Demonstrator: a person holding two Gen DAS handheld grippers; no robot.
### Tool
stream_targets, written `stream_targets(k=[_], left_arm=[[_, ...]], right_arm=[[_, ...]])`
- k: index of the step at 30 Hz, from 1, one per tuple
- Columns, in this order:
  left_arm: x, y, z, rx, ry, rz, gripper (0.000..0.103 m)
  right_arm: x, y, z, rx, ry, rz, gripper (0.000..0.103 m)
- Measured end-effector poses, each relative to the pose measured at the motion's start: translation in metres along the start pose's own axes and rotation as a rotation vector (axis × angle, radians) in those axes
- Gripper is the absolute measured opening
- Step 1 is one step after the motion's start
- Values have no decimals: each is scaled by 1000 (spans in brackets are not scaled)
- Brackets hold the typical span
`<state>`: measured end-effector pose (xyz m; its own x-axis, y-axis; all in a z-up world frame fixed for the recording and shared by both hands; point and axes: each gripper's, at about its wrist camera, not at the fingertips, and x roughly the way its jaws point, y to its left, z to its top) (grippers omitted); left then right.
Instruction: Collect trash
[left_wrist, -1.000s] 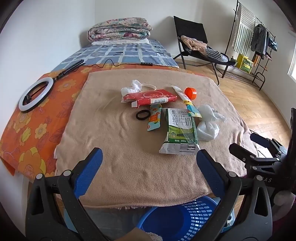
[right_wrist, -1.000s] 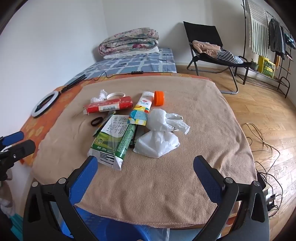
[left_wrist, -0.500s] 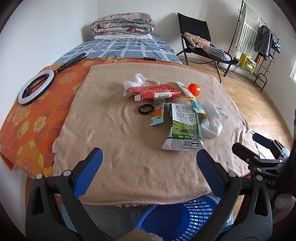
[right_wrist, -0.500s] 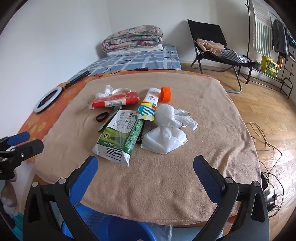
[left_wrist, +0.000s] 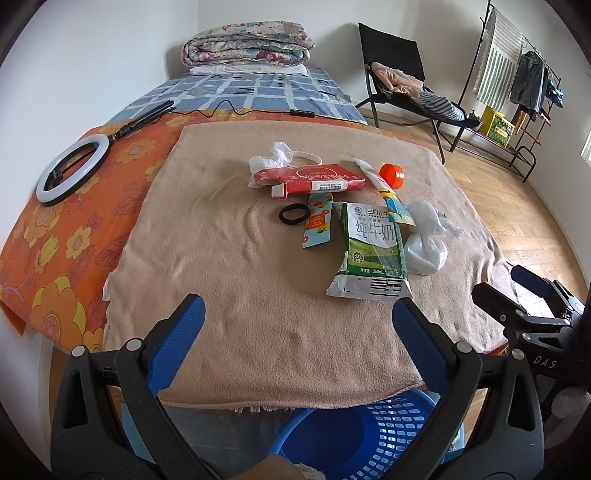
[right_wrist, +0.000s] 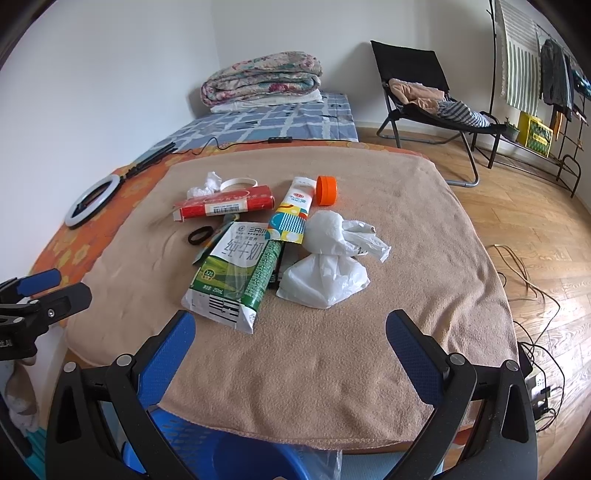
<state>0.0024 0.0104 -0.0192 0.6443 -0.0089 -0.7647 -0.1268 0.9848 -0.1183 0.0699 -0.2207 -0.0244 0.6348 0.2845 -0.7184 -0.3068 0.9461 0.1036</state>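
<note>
The trash, with a milk carton (left_wrist: 371, 254) nearest and a white plastic bag (right_wrist: 325, 275) touching it, clusters mid-blanket (left_wrist: 240, 295) on the tabletop, leaving bare blanket to the near edge. Both the left claw (left_wrist: 295, 314) and right claw (right_wrist: 290, 326) hover wide open and empty over that edge, above a blue basket (left_wrist: 373, 439).
</note>
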Motion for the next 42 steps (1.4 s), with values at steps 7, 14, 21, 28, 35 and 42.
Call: stream_targets(k=[7, 14, 21, 28, 35, 42], left_arm=[[1, 1, 0, -1, 0, -1, 103], [2, 3, -5, -7, 0, 1, 103], [2, 2, -1, -2, 2, -1, 103], [2, 4, 0, -1, 1, -2, 103], [2, 4, 0, -1, 3, -3, 103], [2, 4, 1, -3, 3, -3, 103]], right_arm=[[0, -3, 0, 9, 0, -4, 102], [-1, -4, 0, 10, -1, -7, 102], [-1, -4, 0, 10, -1, -9, 102], [-1, -5, -1, 10, 0, -9, 102], [-1, -4, 0, 10, 0, -9, 102], [-2, -6, -2, 11, 1, -12, 102]])
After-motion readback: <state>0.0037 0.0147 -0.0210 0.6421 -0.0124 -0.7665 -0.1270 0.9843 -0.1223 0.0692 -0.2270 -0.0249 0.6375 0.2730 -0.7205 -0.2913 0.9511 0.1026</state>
